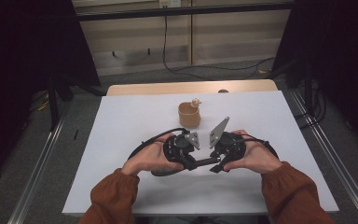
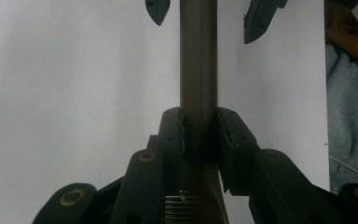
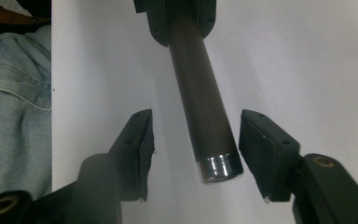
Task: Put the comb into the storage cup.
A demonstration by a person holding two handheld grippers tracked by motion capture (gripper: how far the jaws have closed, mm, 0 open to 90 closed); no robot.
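Left gripper (image 2: pixel 199 128) clamped on a dark rod (image 2: pixel 198 60); the rod runs straight out ahead between its jaws, level above the white table (image 1: pixel 121 126). Right gripper (image 3: pixel 195 140) faces it, jaws apart, pads (image 3: pixel 142 140) not touching; the rod's shiny end cap (image 3: pixel 218 167) sits between them, nearer the right-hand pad. Judgement: centre the rod between the pads first, slide further over the cap, then squeeze squarely. Keep the left hold steady. Tan cup (image 1: pixel 189 115) stands beyond both, well apart.

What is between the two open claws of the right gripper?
The silver-capped end of a dark rod; the right gripper isn't touching it. The right gripper view shows this.
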